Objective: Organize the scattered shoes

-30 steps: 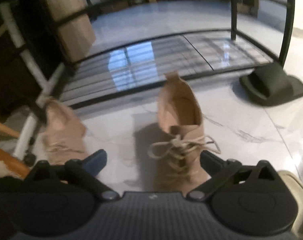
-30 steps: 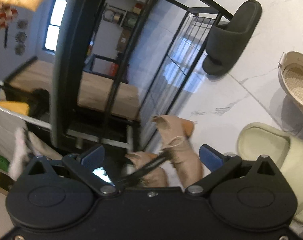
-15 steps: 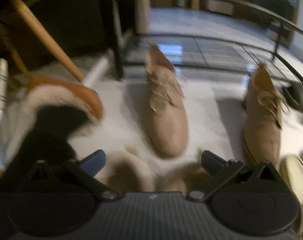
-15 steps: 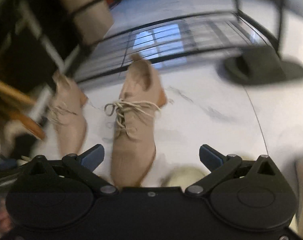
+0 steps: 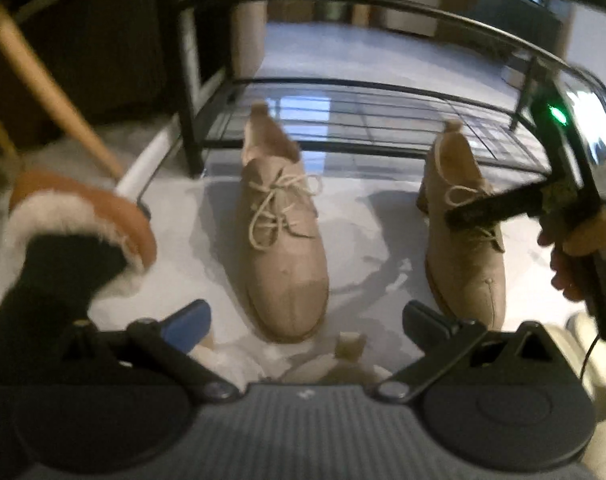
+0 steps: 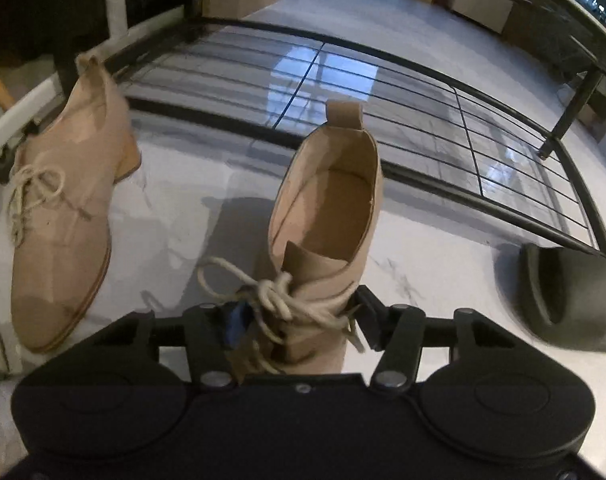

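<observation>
White marble floor (image 6: 443,272) carries two tan lace-up shoes (image 5: 283,240) (image 6: 59,216), a dark slipper (image 6: 563,304) and a black wire rack (image 6: 423,120).

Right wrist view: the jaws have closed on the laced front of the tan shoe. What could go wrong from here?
1. The right gripper pinches the tan shoe partly through loose laces; it may slip or swing when lifted.
2. The rack's front bar lies just ahead; the heel could catch on it.

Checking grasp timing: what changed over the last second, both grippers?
The right gripper went from open, well short of the shoes, to shut on the laced front of the right-hand tan shoe. The left gripper swung left and now faces the other tan shoe, open and empty. Both shoes stay on the floor before the black rack.
</observation>
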Tool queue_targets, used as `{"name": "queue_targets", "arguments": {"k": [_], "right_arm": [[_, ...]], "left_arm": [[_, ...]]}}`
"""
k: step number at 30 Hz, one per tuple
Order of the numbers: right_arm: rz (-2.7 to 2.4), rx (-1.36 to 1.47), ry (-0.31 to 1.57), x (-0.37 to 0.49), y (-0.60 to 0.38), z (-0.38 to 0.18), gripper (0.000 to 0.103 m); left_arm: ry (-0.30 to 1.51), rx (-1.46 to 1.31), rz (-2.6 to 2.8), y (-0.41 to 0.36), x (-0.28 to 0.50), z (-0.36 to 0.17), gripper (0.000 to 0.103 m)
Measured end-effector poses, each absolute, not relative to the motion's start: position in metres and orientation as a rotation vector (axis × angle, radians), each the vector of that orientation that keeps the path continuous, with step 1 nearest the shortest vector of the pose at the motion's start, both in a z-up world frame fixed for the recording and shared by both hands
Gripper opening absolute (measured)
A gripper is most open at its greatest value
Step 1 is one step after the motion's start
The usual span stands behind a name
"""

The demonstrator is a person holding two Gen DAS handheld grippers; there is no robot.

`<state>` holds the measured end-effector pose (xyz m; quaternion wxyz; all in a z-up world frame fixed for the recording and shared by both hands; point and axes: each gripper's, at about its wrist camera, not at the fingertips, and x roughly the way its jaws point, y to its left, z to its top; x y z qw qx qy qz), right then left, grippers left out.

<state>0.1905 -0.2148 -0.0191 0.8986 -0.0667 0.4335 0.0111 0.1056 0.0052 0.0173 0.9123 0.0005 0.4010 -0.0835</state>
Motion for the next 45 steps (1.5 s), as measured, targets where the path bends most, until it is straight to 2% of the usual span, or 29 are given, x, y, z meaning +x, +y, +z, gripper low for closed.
{"name": "queue_targets", "arguments": {"k": [4, 6, 7, 8, 9, 12, 16, 19, 22, 25, 27, 29, 31, 36, 39, 45], "right_arm": [[0.035, -0.027, 0.928, 0.185, -0.231, -0.017, 0.056], [0.044, -0.039, 0.938, 0.177, -0.230, -0.015, 0.064], [0.037, 0.022, 0.944, 0.170, -0.234, -0.007, 0.069], [0.030, 0.081, 0.949, 0.163, -0.238, 0.000, 0.085], [0.029, 0.115, 0.931, 0.157, -0.240, 0.006, 0.096], [0.076, 0.260, 0.836, 0.121, -0.256, 0.037, 0.097], [0.142, 0.506, 0.767, 0.052, -0.311, 0.077, 0.100], [0.128, 0.672, 0.722, -0.001, -0.362, 0.086, 0.101], [0.015, 0.904, 0.614, -0.065, -0.421, 0.070, 0.103], [-0.100, 1.112, 0.499, -0.113, -0.465, 0.048, 0.103], [-0.114, 1.227, 0.440, -0.122, -0.478, 0.032, 0.103], [-0.090, 1.315, 0.337, -0.130, -0.491, 0.020, 0.103], [-0.091, 1.359, 0.363, -0.125, -0.494, 0.014, 0.103], [0.013, 1.441, 0.411, -0.110, -0.492, 0.005, 0.103], [0.049, 1.399, 0.409, -0.105, -0.488, 0.011, 0.103], [0.105, 1.400, 0.365, -0.112, -0.489, 0.018, 0.103]], "left_arm": [[0.829, -0.037, -0.122, 0.016, 0.109, 0.015, 0.102], [0.837, -0.035, -0.120, 0.018, 0.112, 0.014, 0.102], [0.840, -0.034, -0.119, 0.019, 0.114, 0.013, 0.102], [0.843, -0.034, -0.116, 0.020, 0.115, 0.013, 0.102], [0.832, -0.034, -0.104, 0.024, 0.118, 0.013, 0.102], [0.829, -0.076, -0.102, 0.034, 0.131, 0.014, 0.102], [0.917, -0.117, -0.102, 0.027, 0.174, 0.004, 0.102], [0.962, -0.112, -0.054, 0.014, 0.211, -0.006, 0.102], [1.008, -0.107, -0.006, 0.001, 0.248, -0.016, 0.101], [1.096, -0.131, 0.030, -0.011, 0.277, -0.036, 0.089], [1.147, -0.138, 0.077, -0.016, 0.291, -0.051, 0.084], [1.178, -0.165, 0.119, -0.015, 0.298, -0.062, 0.083], [1.189, -0.183, 0.148, -0.015, 0.299, -0.066, 0.083], [1.184, -0.093, 0.144, -0.026, 0.298, -0.062, 0.073], [1.160, -0.051, 0.123, -0.029, 0.283, -0.054, 0.069], [1.047, -0.024, 0.089, -0.036, 0.238, 0.004, 0.063]]}}
